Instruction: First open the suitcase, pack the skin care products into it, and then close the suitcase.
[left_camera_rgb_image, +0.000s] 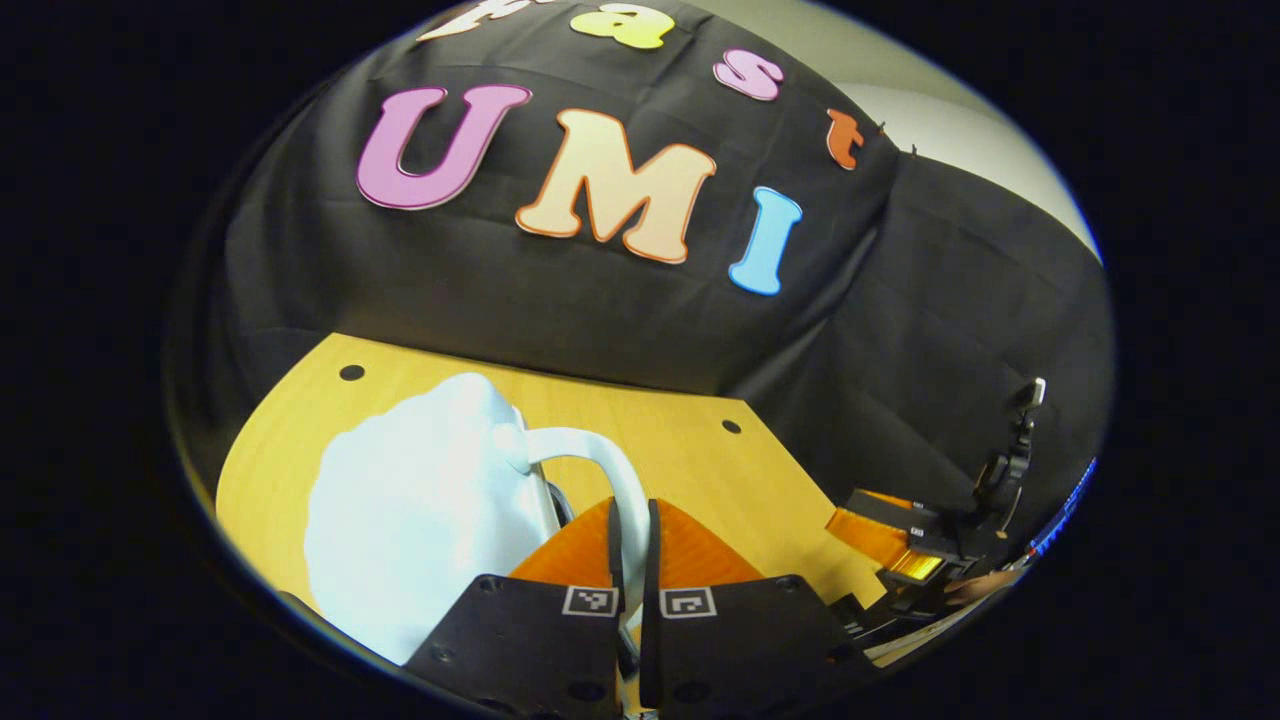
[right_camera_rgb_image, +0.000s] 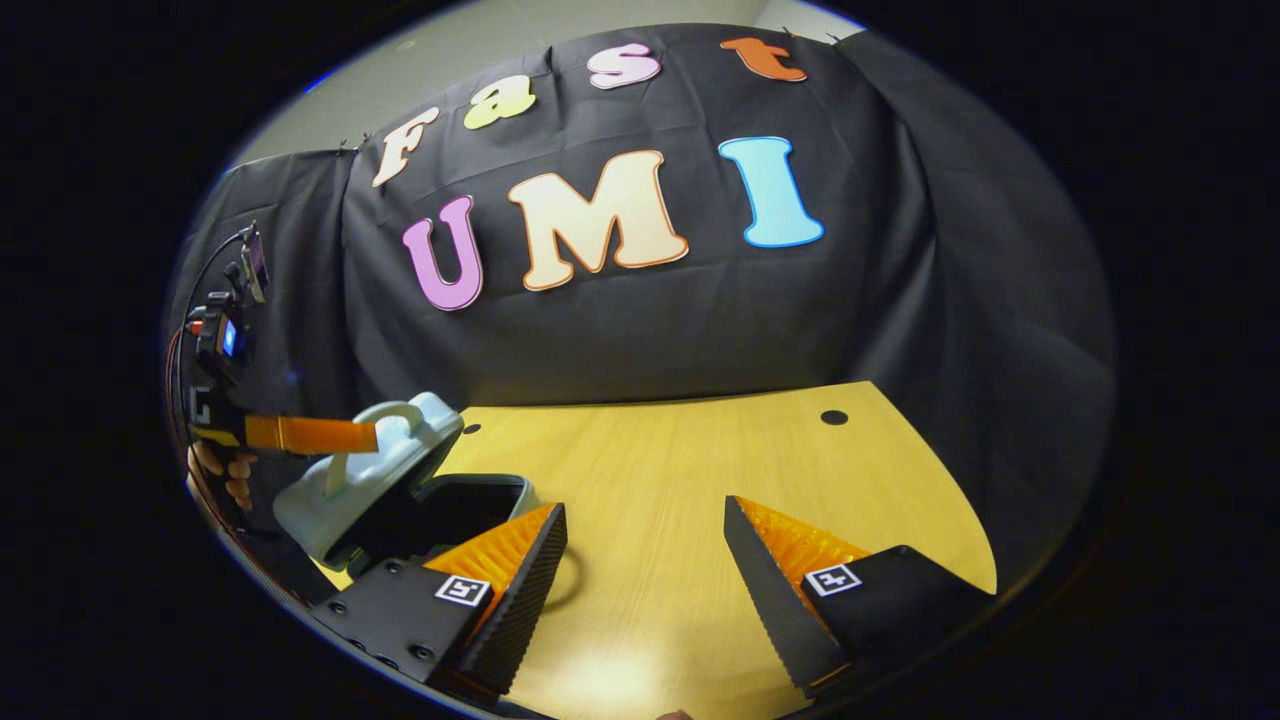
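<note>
On wooden table (right_camera_rgb_image: 700, 470), left hand-held gripper (left_camera_rgb_image: 632, 560) clamps suitcase handle (left_camera_rgb_image: 610, 465), lid (right_camera_rgb_image: 350, 470) raised, right hand-held gripper (right_camera_rgb_image: 645, 560) spread wide

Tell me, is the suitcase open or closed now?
Open. The left gripper holds the handle; the suitcase lid is lifted, with a dark gap beneath.

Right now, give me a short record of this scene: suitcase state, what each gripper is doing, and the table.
suitcase: pale small case, lid partly lifted, dark inside visible
handle: white loop on the lid
left gripper: shut on the handle, lifting the lid
right gripper: open, holding nothing, over the table
table: wooden top with small round holes
skin care products: cannot tell from these views
</note>
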